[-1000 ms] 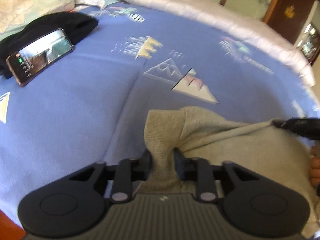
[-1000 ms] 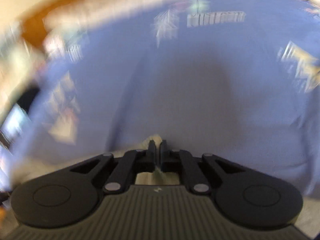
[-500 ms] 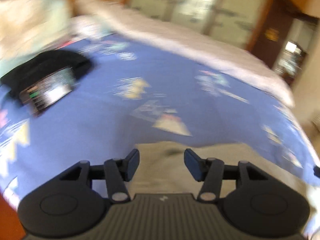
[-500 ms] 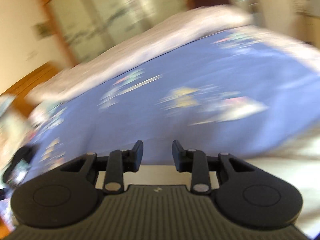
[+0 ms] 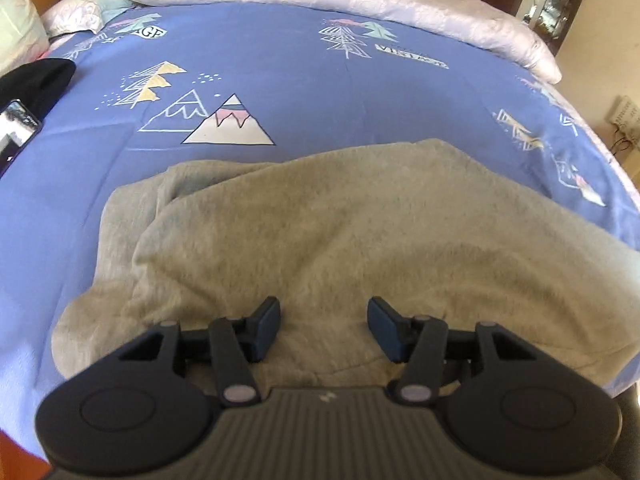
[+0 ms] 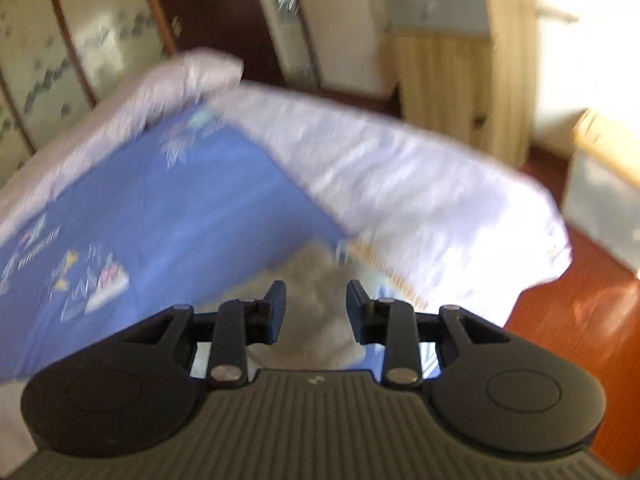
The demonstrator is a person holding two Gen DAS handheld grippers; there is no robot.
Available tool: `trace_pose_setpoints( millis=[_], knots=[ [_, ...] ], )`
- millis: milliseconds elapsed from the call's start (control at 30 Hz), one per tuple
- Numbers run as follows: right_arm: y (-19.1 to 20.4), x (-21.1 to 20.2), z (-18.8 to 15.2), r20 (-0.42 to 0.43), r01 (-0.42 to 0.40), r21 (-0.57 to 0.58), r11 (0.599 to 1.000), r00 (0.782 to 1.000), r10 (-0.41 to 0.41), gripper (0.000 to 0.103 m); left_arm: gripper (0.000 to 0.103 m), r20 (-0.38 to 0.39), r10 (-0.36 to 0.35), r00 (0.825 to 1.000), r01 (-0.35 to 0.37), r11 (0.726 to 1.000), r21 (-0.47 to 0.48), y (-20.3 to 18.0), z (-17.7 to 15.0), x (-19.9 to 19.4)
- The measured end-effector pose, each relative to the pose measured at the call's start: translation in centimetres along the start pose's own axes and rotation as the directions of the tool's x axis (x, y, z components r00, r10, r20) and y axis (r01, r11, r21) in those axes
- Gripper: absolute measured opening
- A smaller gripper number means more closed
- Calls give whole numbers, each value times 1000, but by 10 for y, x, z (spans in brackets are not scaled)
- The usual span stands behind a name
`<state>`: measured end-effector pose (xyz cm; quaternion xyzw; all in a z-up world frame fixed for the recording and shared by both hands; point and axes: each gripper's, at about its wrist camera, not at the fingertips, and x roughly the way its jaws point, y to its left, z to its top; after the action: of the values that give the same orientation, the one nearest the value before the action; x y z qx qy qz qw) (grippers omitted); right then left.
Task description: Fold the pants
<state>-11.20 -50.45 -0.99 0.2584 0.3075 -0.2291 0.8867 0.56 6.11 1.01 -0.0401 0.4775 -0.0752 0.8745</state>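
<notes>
Left wrist view: both grippers empty above pants

Phone (image 5: 14,132) on black cloth (image 5: 38,82) at far left. Grey pants (image 5: 320,248) lie folded on the blue bedsheet (image 5: 280,80), near bed edge. Left gripper (image 5: 323,326) fingers spread, holding nothing, above the pants. Right wrist view is blurred: right gripper (image 6: 316,308) fingers spread, empty, pants (image 6: 316,276) just beyond them. Wooden cabinet (image 6: 452,64) behind bed.

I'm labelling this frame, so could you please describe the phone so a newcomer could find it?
Start at the blue patterned bedsheet and follow it to its far left edge. The phone lies there beside a black garment; its lit screen sets it apart from that dark cloth.
</notes>
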Motion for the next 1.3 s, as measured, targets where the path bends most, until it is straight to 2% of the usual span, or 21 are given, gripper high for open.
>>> trace_pose_setpoints(
  millis=[67, 100, 133, 200, 300, 400, 467, 533, 633, 667, 733, 800, 833, 900, 933, 1033, 1100, 1167, 1233, 1267, 1300],
  knots=[
    [7, 6, -12, -29, -32, -41, 999, 999, 31, 31, 51, -3, 14, 1000, -14, 1000, -2, -3, 0, -4],
    [18, 3, -17, -20, -37, -79, 996, 999, 36, 13, 51, -9, 20, 1000, -20, 1000, -4, -4, 0, -5],
    [25, -1, -22, -3, -30, -123, 992, 1000, 30, 8, 51, -15, 26, 1000, -27, 1000, -5, -6, 2, -6],
    [32, -16, -21, 45, -13, -177, 984, 999, 21, 7, 51, -27, 38, 999, -38, 999, -2, -6, 5, -4],
    [31, -44, -5, 171, 38, -179, 983, 985, -7, 7, 51, -33, 50, 998, -50, 999, 1, -9, 12, -1],
    [25, -51, 27, 279, 67, -130, 989, 960, -29, 6, 52, -23, 38, 999, -38, 999, -1, -15, 15, 0],
    [24, -41, 40, 301, 110, -132, 985, 951, -66, 6, 52, -19, 28, 999, -28, 1000, 11, -22, 13, 2],
    [20, -10, 45, 262, 164, -136, 977, 957, -125, 7, 53, -32, 24, 999, -23, 999, 31, -29, 8, 6],
    [5, 58, 37, 45, 177, -116, 977, 984, -173, 8, 55, -41, 62, 997, -58, 994, 93, -38, 0, 13],
    [0, 75, 31, 0, 218, -112, 970, 976, -219, 9, 55, -38, 68, 997, -63, 992, 107, -40, -1, 12],
    [-10, 65, 27, 59, 199, -12, 980, 978, -198, 20, 55, -32, 59, 998, -55, 992, 117, -41, -1, 6],
    [-24, 41, 29, 129, 101, 130, 986, 985, -118, 22, 55, -30, 31, 999, -27, 993, 111, -39, -1, -2],
    [-26, 26, 29, 172, 69, 158, 985, 980, -97, 23, 55, -28, 15, 1000, -11, 993, 115, -38, -1, -6],
    [-19, 2, 31, 219, 35, 140, 990, 973, -65, 23, 55, -34, 1, 999, 3, 991, 134, -38, -3, -8],
    [-11, -7, 29, 223, -12, 114, 993, 975, -13, 23, 55, -35, 5, 999, 1, 989, 147, -39, -4, -7],
    [24, -17, 13, 166, -177, 21, 984, 971, 171, 23, 55, -31, 11, 999, -7, 989, 146, -40, -8, -5],
    [51, -12, -7, 90, -245, -40, 969, 965, 248, 23, 55, -31, 12, 999, -8, 991, 134, -39, -11, -3],
    [70, 2, -32, -2, -246, -99, 964, 969, 247, 22, 55, -43, 27, 999, -20, 988, 153, -38, -13, 0],
    [67, 19, -51, -47, -135, -142, 981, 990, 130, 15, 56, -42, 36, 998, -28, 984, 176, -37, -15, -1],
    [52, 27, -55, -43, -100, -114, 988, 994, 96, 7, 56, -41, 32, 999, -24, 984, 177, -36, -15, -4],
    [32, 27, -54, -30, -142, -12, 990, 990, 141, 1, 55, -34, 27, 999, -21, 984, 176, -34, -14, -10]
  ],
)
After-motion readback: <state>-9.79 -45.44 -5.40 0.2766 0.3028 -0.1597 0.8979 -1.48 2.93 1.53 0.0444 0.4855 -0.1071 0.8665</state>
